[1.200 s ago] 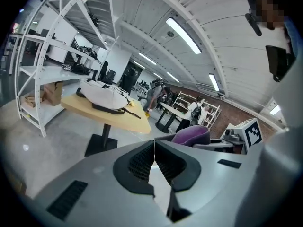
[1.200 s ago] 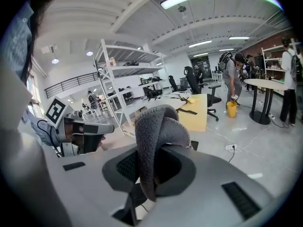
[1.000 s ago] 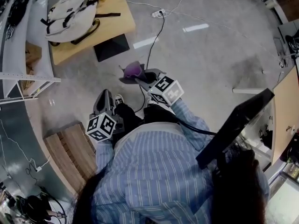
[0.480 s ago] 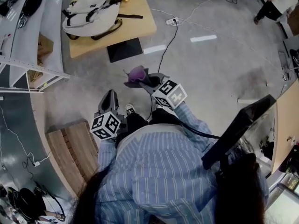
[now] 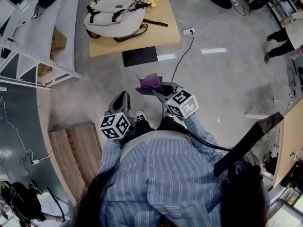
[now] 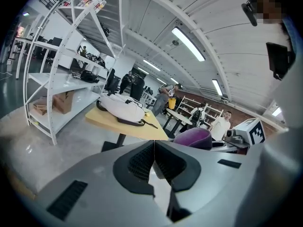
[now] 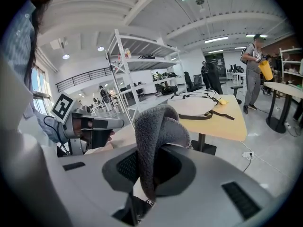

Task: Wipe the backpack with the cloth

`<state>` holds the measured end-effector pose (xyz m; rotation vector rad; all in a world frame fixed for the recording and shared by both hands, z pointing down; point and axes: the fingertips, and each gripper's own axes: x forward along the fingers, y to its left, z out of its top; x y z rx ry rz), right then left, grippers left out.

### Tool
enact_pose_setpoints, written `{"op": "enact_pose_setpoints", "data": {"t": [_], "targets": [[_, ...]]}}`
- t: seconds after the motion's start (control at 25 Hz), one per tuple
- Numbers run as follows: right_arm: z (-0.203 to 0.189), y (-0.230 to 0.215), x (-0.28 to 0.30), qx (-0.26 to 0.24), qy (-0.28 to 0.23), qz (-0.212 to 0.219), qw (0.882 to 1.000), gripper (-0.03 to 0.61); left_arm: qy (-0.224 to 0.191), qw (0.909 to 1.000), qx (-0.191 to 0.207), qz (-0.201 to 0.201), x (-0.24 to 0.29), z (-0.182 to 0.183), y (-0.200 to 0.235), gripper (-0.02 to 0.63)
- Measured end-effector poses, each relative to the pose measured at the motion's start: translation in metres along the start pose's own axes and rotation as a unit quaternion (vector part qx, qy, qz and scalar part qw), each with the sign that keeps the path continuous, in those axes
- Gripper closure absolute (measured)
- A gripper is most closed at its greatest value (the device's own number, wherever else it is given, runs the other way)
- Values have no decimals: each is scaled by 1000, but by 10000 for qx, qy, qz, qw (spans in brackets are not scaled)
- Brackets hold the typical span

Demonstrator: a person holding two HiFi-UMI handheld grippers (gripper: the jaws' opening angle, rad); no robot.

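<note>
A white backpack (image 5: 116, 11) with dark straps lies on a light wooden table (image 5: 163, 34) ahead of me; it also shows as the backpack (image 6: 122, 109) in the left gripper view and the backpack (image 7: 196, 104) in the right gripper view. My right gripper (image 5: 156, 85) is shut on a purple cloth (image 5: 151, 81), which drapes out between the jaws as a fuzzy cloth (image 7: 154, 131). My left gripper (image 5: 124, 97) is shut with nothing in it, held low beside the right one. Both are well short of the table.
White metal shelving (image 5: 38, 37) stands left of the table. A cable and power strip (image 5: 189, 31) lie on the concrete floor to the table's right. A wooden pallet (image 5: 78, 148) sits at my left. Other people stand at the far right (image 5: 281, 34). A small yellow object (image 5: 152, 3) rests by the backpack.
The table and backpack have come nearer and shifted right in the head view as I walk toward them. Both grippers keep the same hold and pose.
</note>
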<state>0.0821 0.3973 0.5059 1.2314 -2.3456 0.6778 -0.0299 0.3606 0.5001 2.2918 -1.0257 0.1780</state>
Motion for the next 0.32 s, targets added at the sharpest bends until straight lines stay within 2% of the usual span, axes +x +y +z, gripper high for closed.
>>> {"op": "enact_pose_setpoints", "data": {"t": [0.32], "targets": [[-2, 0, 9, 85, 98, -130, 9998, 537, 105, 9998, -33, -142, 7, 0, 10, 607]]}}
